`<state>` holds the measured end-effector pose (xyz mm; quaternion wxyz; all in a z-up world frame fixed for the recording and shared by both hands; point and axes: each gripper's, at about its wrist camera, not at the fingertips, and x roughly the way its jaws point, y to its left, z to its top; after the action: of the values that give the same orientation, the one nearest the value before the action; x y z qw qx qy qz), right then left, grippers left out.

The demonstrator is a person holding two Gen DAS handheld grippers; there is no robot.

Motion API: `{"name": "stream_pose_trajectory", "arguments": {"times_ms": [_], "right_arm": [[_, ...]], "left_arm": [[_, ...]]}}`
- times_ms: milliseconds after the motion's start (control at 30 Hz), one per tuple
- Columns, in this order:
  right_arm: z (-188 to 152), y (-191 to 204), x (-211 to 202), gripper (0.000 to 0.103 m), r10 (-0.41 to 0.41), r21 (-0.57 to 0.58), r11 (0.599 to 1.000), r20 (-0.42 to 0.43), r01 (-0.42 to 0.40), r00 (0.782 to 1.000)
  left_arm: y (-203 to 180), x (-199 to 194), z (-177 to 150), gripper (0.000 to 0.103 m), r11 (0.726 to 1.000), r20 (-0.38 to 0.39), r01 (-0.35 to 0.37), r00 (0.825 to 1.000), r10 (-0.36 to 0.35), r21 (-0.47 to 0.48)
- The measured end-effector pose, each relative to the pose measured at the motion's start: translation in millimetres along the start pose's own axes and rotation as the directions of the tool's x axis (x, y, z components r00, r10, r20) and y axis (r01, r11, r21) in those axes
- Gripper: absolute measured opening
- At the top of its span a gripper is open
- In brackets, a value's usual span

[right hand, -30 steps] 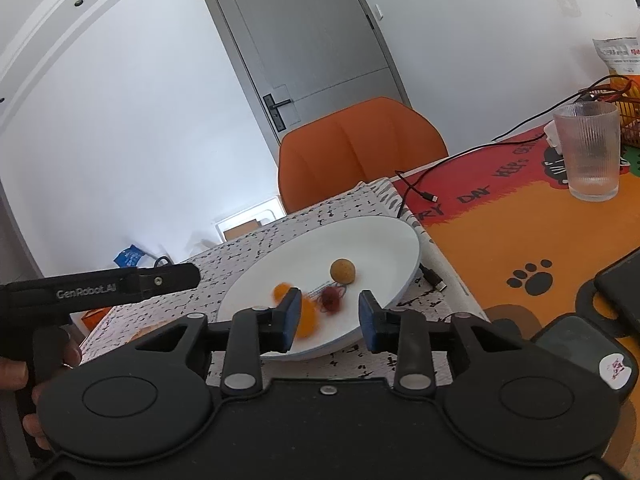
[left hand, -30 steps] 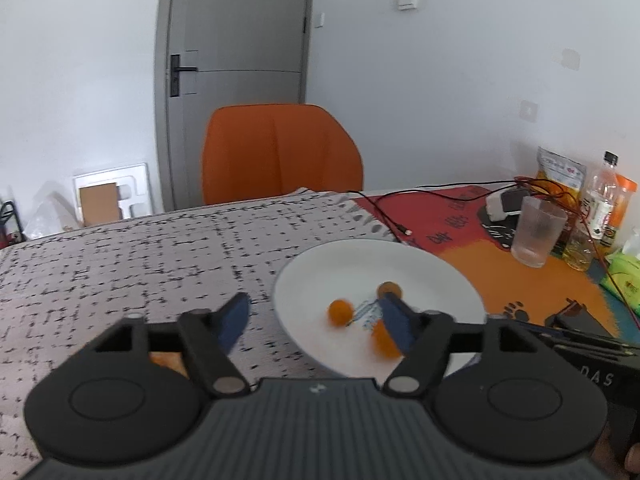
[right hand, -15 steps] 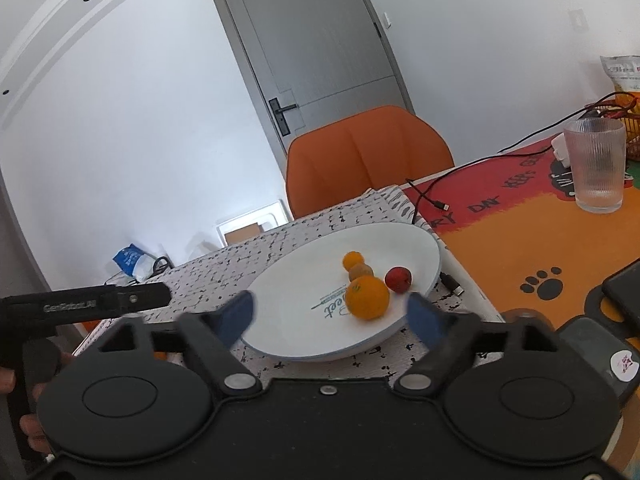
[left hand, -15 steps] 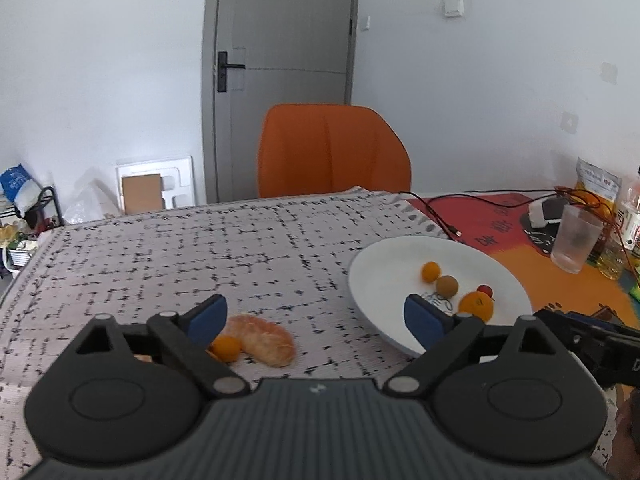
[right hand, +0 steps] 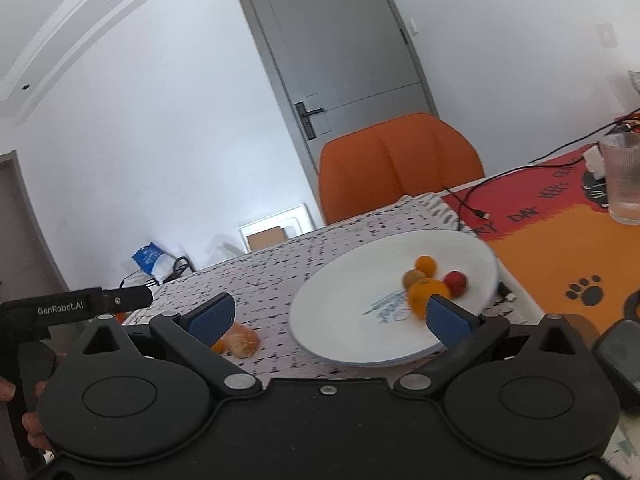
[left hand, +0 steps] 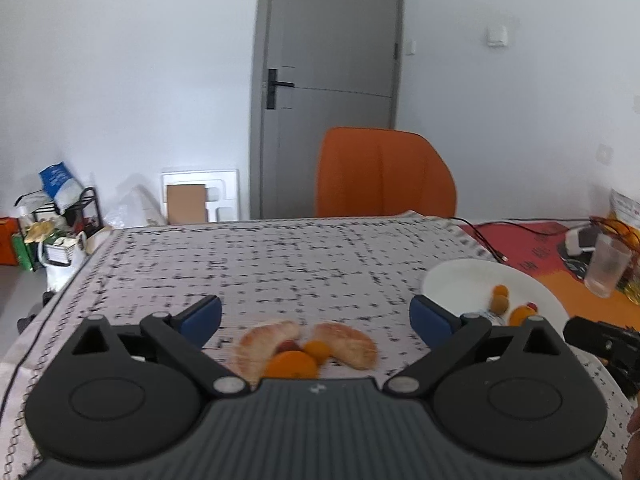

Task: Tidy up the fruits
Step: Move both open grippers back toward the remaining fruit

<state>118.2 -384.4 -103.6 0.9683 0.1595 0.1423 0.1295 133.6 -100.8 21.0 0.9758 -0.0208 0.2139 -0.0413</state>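
Observation:
A white plate [right hand: 360,332] on the patterned tablecloth holds an orange [right hand: 424,294], a small orange fruit [right hand: 425,265], a brown fruit [right hand: 413,278] and a red fruit [right hand: 456,281]. The plate also shows at the right of the left wrist view [left hand: 456,280]. My right gripper [right hand: 330,318] is open and empty, just in front of the plate. My left gripper [left hand: 316,316] is open and empty above a fruit pile on the cloth: two peeled citrus segments [left hand: 348,342], an orange [left hand: 291,364], a small orange fruit [left hand: 316,349]. That pile shows in the right wrist view [right hand: 240,338].
An orange chair [left hand: 384,172] stands behind the table. A ribbed glass [right hand: 622,176] and a black cable [right hand: 472,204] are on the red-orange mat at right. A dark phone [right hand: 620,356] lies at the right edge. Clutter sits on the floor at left [left hand: 56,236].
My right gripper opened and left the orange on the plate, then drew back. My left gripper swung left from the plate to the fruit pile on the cloth.

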Motion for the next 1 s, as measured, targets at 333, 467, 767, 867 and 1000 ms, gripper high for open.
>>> {"name": "stream_pose_trajectory", "arguments": {"times_ms": [333,467,767,867,1000], "right_arm": [[-1.6,28.2,12.8,0.103,0.051,-0.044,0.998,-0.037,-0.053,0.998],[-3.5,38.9,18.0,0.103,0.063,-0.061,0.996,-0.055,-0.066,0.996],[-8.6,61.0,30.1,0.103,0.083,-0.121,0.988,-0.101,-0.095,0.991],[-9.0,68.5,33.7,0.103,0.098,-0.139,0.984,-0.112,-0.114,0.989],[-9.0,76.9,41.7,0.102,0.106,-0.163,0.978,-0.131,-0.127,0.986]], "left_arm": [[35.7,-6.9,-5.5,0.100,0.998,-0.005,-0.036,0.999,0.036,-0.044],[47.5,-8.0,-9.6,0.100,0.998,-0.015,-0.040,0.999,0.039,-0.052],[74.9,-9.5,-22.1,0.100,0.994,-0.042,-0.038,0.999,0.034,-0.101],[81.7,-10.0,-25.9,0.099,0.992,-0.044,-0.039,0.998,0.034,-0.117],[89.6,-7.6,-29.8,0.097,0.991,-0.051,-0.040,0.998,0.034,-0.130]]}}
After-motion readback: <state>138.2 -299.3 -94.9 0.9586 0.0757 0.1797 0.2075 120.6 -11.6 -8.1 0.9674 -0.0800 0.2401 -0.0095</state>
